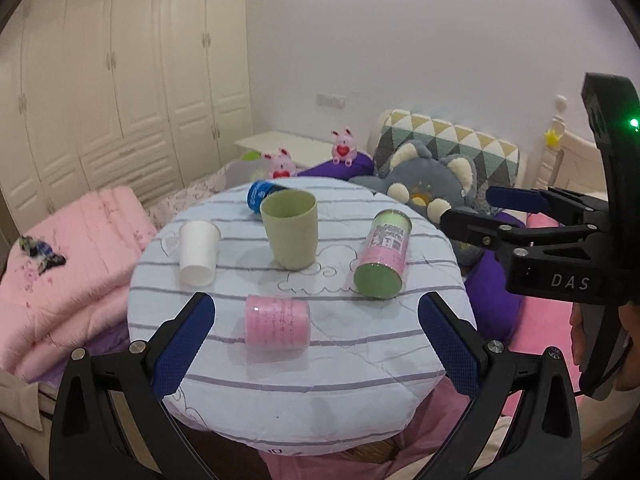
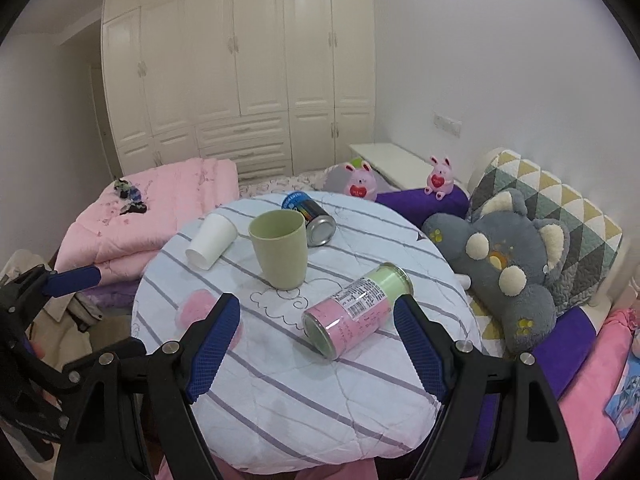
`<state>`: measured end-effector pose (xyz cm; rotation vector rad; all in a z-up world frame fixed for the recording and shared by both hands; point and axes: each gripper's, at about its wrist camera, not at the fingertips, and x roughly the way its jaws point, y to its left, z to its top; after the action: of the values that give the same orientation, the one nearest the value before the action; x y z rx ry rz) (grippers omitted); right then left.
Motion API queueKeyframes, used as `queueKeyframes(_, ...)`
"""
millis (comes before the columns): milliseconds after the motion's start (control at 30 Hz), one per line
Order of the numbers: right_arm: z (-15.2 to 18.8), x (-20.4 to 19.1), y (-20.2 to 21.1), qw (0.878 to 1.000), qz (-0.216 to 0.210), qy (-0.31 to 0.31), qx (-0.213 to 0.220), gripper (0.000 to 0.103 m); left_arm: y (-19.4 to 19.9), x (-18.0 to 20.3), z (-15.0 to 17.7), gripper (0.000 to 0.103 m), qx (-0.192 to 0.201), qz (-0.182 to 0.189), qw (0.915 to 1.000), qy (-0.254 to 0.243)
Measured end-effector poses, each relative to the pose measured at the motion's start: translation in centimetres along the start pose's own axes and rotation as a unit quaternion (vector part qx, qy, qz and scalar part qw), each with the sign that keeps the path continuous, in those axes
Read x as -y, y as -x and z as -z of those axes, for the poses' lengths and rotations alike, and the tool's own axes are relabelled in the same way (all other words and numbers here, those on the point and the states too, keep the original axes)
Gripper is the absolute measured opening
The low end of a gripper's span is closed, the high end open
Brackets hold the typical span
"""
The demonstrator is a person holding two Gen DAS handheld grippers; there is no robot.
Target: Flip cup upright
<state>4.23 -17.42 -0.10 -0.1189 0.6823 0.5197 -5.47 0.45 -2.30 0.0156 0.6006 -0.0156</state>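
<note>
Round table [image 1: 304, 396], top covered in pale quilted cloth with grey-purple stripes and outlined cloud motifs.

Green cup [image 1: 291, 233], smooth matte plastic, tapered; stands upright, mouth up, near the table's middle.

White cup [image 1: 198, 254], plain and tapered; lies on its side left of the green cup, apart from it.

Blue can [image 1: 262, 195], metal; lies on its side just behind the green cup. The right wrist view shows its bare silver end [image 2: 321, 229] and a rainbow band on the print; the left wrist view shows only the blue end. Lettering too small to read.

Pink and green canister [image 1: 383, 258], cylindrical and glossy, with a printed label of illegible text; lies on its side right of the green cup.

Pink roll [image 1: 277, 322], soft cylinder with faint script; lies at the near edge. In the right wrist view it is mostly hidden behind a finger.

Left gripper [image 1: 316, 344]: black frame, blue textured pads, jaws wide apart, empty, above the near edge.

Right gripper [image 2: 318, 344]: same build, jaws wide apart, empty. The left wrist view shows its body marked "DAS" and a green light.

Surroundings: folded pink quilt [image 1: 68, 280], grey plush koala [image 2: 504, 256], two pink plush rabbits [image 2: 360, 180], triangle-patterned cushion [image 1: 452, 140], cream panelled wardrobe [image 2: 240, 60].
</note>
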Motion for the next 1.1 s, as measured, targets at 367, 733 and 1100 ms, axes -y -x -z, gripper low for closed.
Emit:
queueKeyframes(367,0.5,-0.6,1.1,1.0,0.0,0.009,0.014,0.081,1.8,0.2,0.3,0.103,0.036,-0.013,0.9993,-0.003)
queueKeyframes(733,0.5,-0.4,1.5,1.0,-0.001,0.003,0.022,0.081,1.7,0.8,0.1,0.103,0.041,-0.005,0.9991,-0.007)
queueKeyframes(1100,0.6,0.1,1.0,1.0,-0.007,-0.005,0.021,0.081,1.4,1.1,-0.3,0.103,0.047,-0.011,0.9988,-0.008)
